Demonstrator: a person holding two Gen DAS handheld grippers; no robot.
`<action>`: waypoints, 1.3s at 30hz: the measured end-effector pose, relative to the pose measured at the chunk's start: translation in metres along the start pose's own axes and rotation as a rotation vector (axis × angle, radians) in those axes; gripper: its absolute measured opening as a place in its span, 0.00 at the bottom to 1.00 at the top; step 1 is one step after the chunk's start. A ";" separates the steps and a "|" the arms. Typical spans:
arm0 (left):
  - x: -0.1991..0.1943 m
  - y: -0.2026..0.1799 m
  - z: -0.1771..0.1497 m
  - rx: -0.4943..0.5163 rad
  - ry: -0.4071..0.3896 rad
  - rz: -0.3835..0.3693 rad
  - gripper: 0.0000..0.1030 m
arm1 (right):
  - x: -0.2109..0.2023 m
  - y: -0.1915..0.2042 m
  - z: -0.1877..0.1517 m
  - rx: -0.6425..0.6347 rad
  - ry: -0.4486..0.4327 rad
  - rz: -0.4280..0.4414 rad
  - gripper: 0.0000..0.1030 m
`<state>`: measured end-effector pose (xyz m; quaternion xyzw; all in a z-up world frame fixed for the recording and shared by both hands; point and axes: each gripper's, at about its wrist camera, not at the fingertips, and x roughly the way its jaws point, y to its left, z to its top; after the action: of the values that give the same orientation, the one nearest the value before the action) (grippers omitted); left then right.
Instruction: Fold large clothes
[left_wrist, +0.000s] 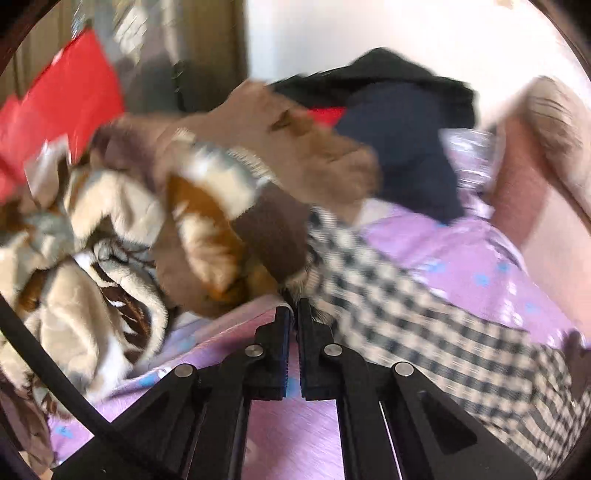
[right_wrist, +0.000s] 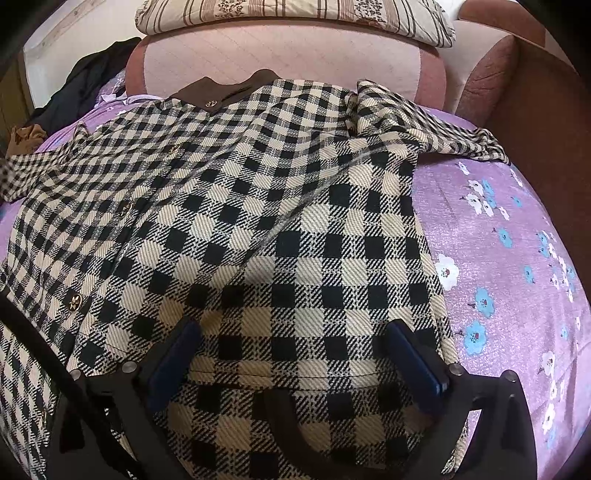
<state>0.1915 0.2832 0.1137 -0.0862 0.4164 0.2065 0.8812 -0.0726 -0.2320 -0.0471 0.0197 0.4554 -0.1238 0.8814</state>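
Observation:
A black-and-cream checked coat (right_wrist: 280, 229) with a brown collar (right_wrist: 229, 90) and gold buttons lies spread on a purple floral bedsheet (right_wrist: 517, 251). My right gripper (right_wrist: 291, 332) is open, its fingers (right_wrist: 406, 347) straddling the coat's lower part from above. In the blurred left wrist view, my left gripper (left_wrist: 294, 310) is shut on the edge of the checked coat (left_wrist: 406, 295), where the brown cuff or trim (left_wrist: 273, 236) meets the check.
A heap of brown and cream fleece blankets (left_wrist: 110, 229) lies left of the left gripper. Dark clothes (left_wrist: 402, 147) are piled behind. A red object (left_wrist: 62, 107) is at the far left. A pink headboard (right_wrist: 280, 55) and a striped pillow (right_wrist: 295, 14) stand beyond the coat.

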 end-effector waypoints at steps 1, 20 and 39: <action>-0.013 -0.015 -0.002 0.021 -0.009 -0.061 0.00 | 0.000 0.000 0.000 0.000 0.000 -0.001 1.00; -0.153 -0.324 -0.159 0.517 0.092 -0.605 0.04 | 0.001 -0.003 0.002 0.009 0.018 0.008 1.00; 0.051 0.034 -0.065 -0.182 0.157 -0.182 0.55 | 0.000 -0.004 0.001 0.006 0.017 0.006 1.00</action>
<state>0.1602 0.3078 0.0332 -0.2189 0.4542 0.1553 0.8495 -0.0726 -0.2365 -0.0460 0.0248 0.4624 -0.1222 0.8778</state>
